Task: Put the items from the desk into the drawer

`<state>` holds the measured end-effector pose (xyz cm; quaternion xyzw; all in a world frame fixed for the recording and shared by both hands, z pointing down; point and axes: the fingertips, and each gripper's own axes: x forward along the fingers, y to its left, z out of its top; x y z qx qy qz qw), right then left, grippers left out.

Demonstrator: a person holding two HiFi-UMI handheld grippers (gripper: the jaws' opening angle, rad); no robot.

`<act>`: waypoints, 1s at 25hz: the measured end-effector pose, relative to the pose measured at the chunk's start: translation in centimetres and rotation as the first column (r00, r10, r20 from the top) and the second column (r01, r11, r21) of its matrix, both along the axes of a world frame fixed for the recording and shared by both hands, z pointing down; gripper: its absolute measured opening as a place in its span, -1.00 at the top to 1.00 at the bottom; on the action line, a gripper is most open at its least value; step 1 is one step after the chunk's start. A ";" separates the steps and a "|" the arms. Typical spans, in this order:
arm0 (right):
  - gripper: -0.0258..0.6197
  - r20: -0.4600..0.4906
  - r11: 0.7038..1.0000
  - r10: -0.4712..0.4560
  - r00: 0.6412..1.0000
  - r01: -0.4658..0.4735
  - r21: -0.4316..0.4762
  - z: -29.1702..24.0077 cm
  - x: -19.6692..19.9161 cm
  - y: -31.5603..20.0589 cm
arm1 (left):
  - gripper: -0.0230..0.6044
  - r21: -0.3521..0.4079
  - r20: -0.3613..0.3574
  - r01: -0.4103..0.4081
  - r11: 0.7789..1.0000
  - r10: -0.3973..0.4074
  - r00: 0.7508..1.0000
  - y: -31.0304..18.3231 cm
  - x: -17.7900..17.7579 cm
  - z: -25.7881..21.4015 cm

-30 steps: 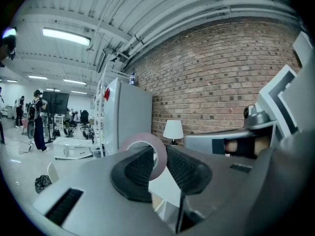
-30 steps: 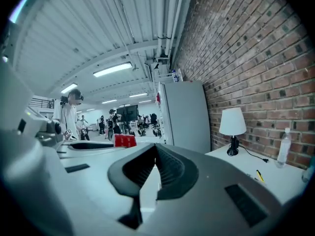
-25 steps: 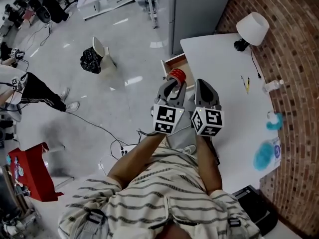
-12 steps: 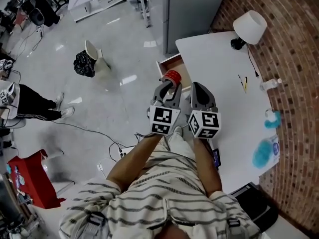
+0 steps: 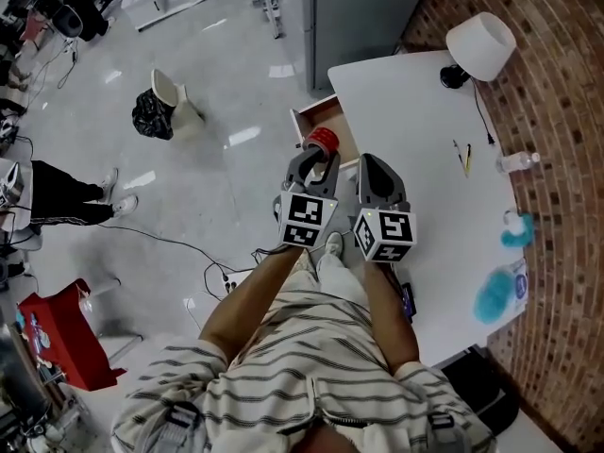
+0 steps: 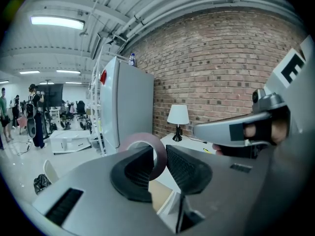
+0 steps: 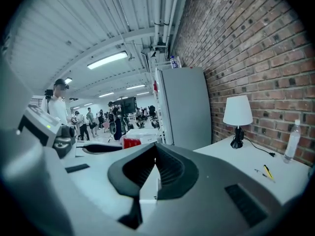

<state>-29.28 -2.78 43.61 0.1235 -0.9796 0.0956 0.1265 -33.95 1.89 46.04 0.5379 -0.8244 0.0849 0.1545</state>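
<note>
A red tape roll [image 5: 322, 140] is clamped upright in my left gripper [image 5: 318, 156], just in front of the open wooden drawer [image 5: 317, 118] at the white desk's [image 5: 415, 111] left edge. In the left gripper view the roll [image 6: 158, 151] sits pinched between the ribbed pads of the left gripper [image 6: 160, 163]. My right gripper [image 5: 370, 165] hovers beside it over the desk edge. Its jaws meet at the tips with nothing in them, as the right gripper view [image 7: 155, 149] shows. The roll [image 7: 132, 142] shows there to the left.
On the desk stand a white lamp [image 5: 479, 45], pens [image 5: 462, 157], a clear bottle [image 5: 517, 162] and teal items [image 5: 514, 227] near the brick wall. A grey cabinet [image 5: 363, 12] stands behind the desk. A bin [image 5: 156, 111] and cables lie on the floor at left.
Both grippers have moved forward and downward together, carrying the tape roll closer to the open drawer. The grip on the roll is unchanged.
</note>
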 end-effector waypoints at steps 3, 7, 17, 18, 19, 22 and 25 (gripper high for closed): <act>0.89 -0.020 1.000 -0.001 1.000 0.000 -0.023 1.7 -0.5 -0.9 | 0.66 -0.031 -0.003 -0.007 1.000 0.007 1.000 -1.0 -0.5 1.6; 0.89 -0.046 1.000 -0.006 0.999 0.004 -0.029 3.4 -1.5 -2.0 | 0.66 -0.049 -0.014 -0.004 0.999 0.003 1.000 -2.1 -1.5 3.2; 0.89 -0.084 0.998 -0.042 0.996 0.037 -0.058 7.3 -3.9 -2.3 | 0.66 -0.097 -0.028 0.020 0.995 -0.023 0.999 -2.9 -4.3 7.5; 0.89 -0.086 0.997 -0.040 0.996 0.035 -0.062 7.6 -4.1 -2.4 | 0.66 -0.101 -0.029 0.020 0.995 -0.023 0.999 -3.1 -4.5 7.9; 0.89 -0.087 0.997 -0.037 0.996 0.032 -0.067 7.9 -4.3 -2.6 | 0.66 -0.106 -0.030 0.019 0.994 -0.022 0.999 -3.2 -4.7 8.2; 0.89 -0.094 0.997 -0.030 0.995 0.023 -0.075 8.8 -4.6 -3.1 | 0.66 -0.122 -0.037 0.015 0.992 -0.020 0.999 -3.4 -5.1 9.3; 0.89 -0.106 0.997 -0.024 0.994 0.016 -0.080 9.8 -4.7 -3.5 | 0.66 -0.143 -0.044 0.008 0.990 -0.014 0.999 -3.7 -5.5 10.8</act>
